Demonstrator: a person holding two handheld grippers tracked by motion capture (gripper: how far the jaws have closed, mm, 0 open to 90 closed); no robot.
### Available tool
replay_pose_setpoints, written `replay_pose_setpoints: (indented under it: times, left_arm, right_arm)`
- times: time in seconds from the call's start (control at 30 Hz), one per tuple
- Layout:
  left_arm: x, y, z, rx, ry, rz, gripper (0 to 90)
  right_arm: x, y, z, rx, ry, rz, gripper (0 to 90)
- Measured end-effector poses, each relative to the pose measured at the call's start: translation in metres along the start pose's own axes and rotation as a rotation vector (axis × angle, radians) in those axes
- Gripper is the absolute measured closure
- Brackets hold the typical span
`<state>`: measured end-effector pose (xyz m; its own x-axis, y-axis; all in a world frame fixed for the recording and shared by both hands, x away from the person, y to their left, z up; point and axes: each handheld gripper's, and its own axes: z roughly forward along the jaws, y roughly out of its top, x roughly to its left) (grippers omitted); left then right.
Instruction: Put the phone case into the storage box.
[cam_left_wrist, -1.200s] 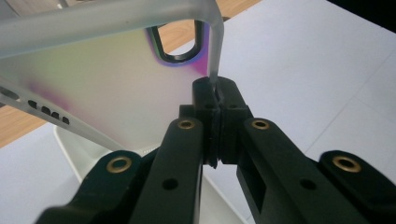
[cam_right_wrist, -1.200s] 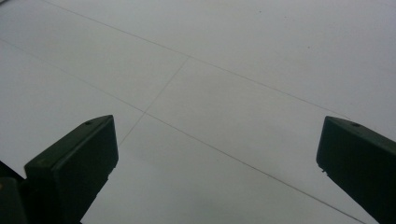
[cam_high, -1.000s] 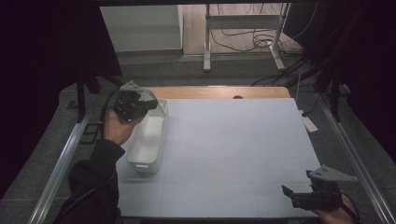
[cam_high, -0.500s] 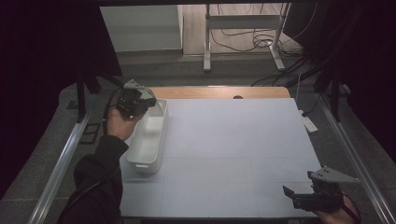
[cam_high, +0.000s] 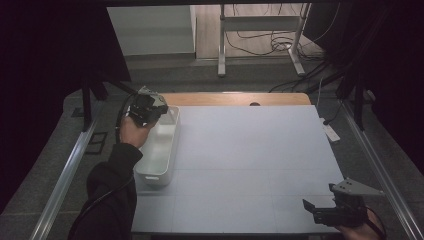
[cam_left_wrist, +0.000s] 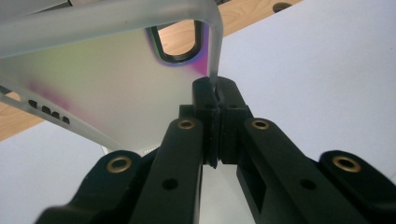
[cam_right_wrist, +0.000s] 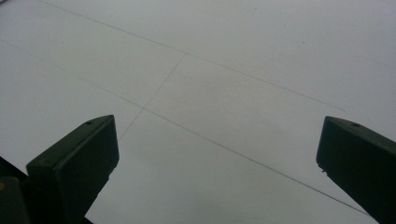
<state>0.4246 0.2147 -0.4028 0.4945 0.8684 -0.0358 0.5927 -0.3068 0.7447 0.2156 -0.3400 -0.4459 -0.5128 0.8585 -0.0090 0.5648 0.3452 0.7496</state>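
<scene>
Translucent plastic phone case (cam_left_wrist: 107, 88), pinched by its edge in the tight-shut jaws of the left gripper (cam_high: 149, 111) above the white bin (cam_high: 161, 145) at 10 o'clock, apparently for dropping in, w/ right gripper (cam_high: 320, 209) idle, jaws spread wide, at 5 o'clock.

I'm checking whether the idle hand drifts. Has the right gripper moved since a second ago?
No. The right gripper sits at the same spot by the table's near right corner as before, jaws open over bare surface.
</scene>
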Motion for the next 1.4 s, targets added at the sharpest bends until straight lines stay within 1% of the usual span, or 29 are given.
replay_pose_setpoints:
  times: [0.27,0.57,0.73,0.97,1.33,1.4]
  left_arm:
    - [0.002,0.002,0.017,0.025,0.024,-0.005,88.6]
    - [0.002,0.003,0.031,0.051,0.053,-0.015,88.5]
    - [0.002,0.002,0.036,0.064,0.062,-0.021,88.6]
    - [0.0,0.002,0.049,0.08,0.078,-0.03,88.5]
    - [-0.001,0.002,0.063,0.112,0.098,-0.032,88.5]
    - [-0.001,0.002,0.067,0.119,0.101,-0.041,88.4]
  right_arm:
    - [0.001,0.0,0.0,0.004,0.003,-0.007,0.0]
    - [0.002,0.0,0.0,0.003,0.006,-0.015,0.0]
    - [0.001,0.0,0.001,0.004,0.008,-0.016,0.0]
    - [0.002,0.0,0.001,0.007,0.01,-0.019,0.0]
    - [0.002,0.0,0.001,0.006,0.014,-0.024,0.0]
    - [0.002,0.0,0.001,0.008,0.015,-0.027,0.0]
